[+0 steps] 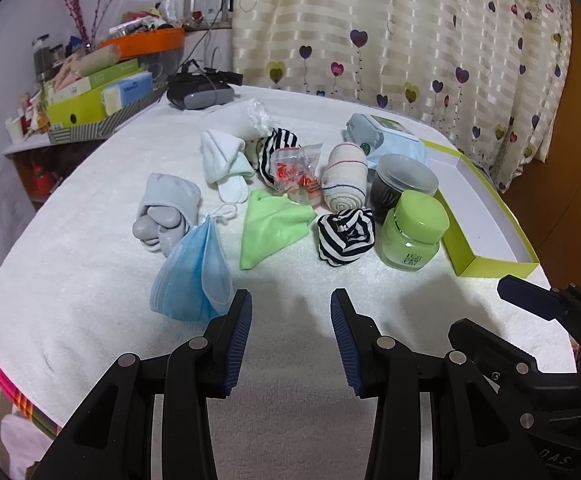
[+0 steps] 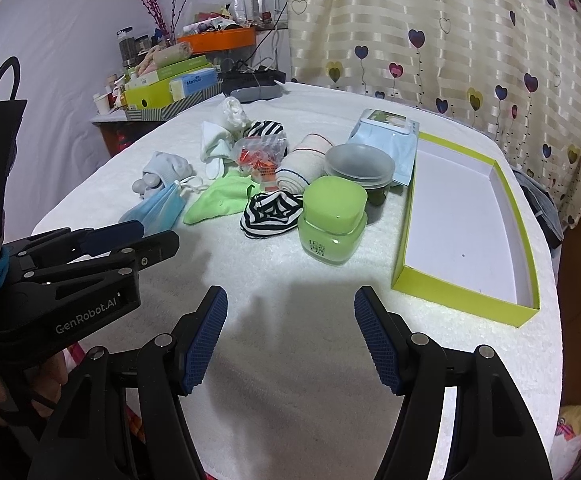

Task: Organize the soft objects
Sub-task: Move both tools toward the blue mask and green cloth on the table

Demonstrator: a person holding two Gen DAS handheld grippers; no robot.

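Table: I see a white towel-covered surface carrying everything; both my grippers hang over its bare near part.
Box: yellow-green, white inside, open, at the right edge of the table, just beside the jars.
Left gripper: jaws spread apart, nothing between the blue pads; it is near the face mask (from the right wrist view I see it side-on at far left).
Right gripper: jaws wide apart, holding nothing, aimed at the gap between the green jar and the box.
Wipes pack: pale blue, at the back, behind the dark jar.
Face mask: blue, folded, nearest soft item to the left gripper, its ear loops toward the grey pouch.
Green cloth: crumpled, between the mask and the striped bundle.
Grey pouch: left of the mask, grey rounded pieces showing at its mouth.
Bandage roll: cream, lying on its side beside the dark jar.
Green jar: upright, touching the striped bundle.
Dark jar: clear lid, behind the green jar.
Striped bundle: black-and-white, front centre; a second one sits behind the orange packet.
White socks: behind the green cloth.
Orange packet: clear wrap, mid-pile (contents unreadable).
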